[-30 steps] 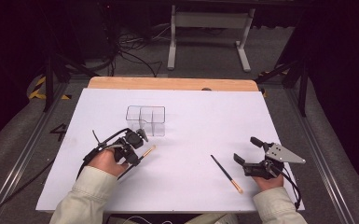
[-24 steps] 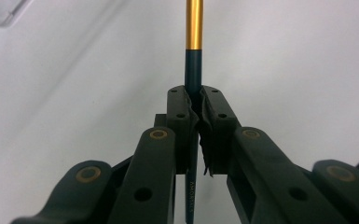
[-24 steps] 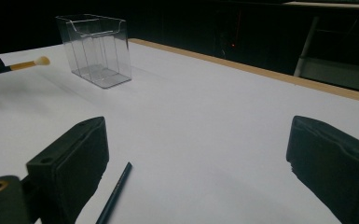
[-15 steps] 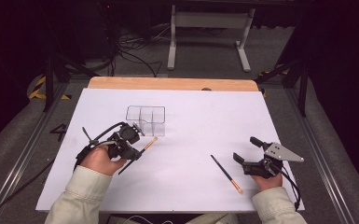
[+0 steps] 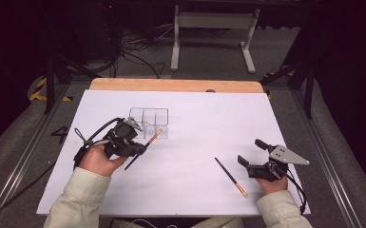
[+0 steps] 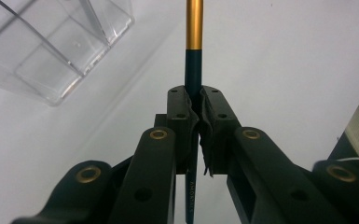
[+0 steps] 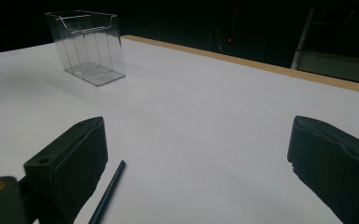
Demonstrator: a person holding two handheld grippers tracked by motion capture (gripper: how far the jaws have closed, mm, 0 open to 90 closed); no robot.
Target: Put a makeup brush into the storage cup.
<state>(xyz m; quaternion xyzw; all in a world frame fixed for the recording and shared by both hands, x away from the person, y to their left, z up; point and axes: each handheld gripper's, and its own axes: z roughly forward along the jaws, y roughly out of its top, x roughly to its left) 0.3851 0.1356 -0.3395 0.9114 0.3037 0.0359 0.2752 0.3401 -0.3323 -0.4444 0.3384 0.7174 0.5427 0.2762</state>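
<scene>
High view with both gripper views. Your left gripper (image 5: 140, 148) is clenched on a brush (image 5: 144, 149), its jaws pinching the dark handle below the gold band (image 6: 195, 23). The brush is lifted off the white table (image 5: 209, 118), its tip pointing toward 1 o'clock at the clear plastic organizer (image 5: 149, 121), which stands just beyond it. Your right gripper (image 5: 252, 156) rests near the table's 4 o'clock corner with its jaws spread wide and nothing between them. A second brush (image 5: 231, 177) lies flat on the table just at its 9 o'clock side, not touched.

The step in hand appears to be carrying the first brush to the organizer. The next move likely calls for raising the brush above the rim, tipping it upright over one compartment, then releasing. Which compartment lies nearest cannot be told.
</scene>
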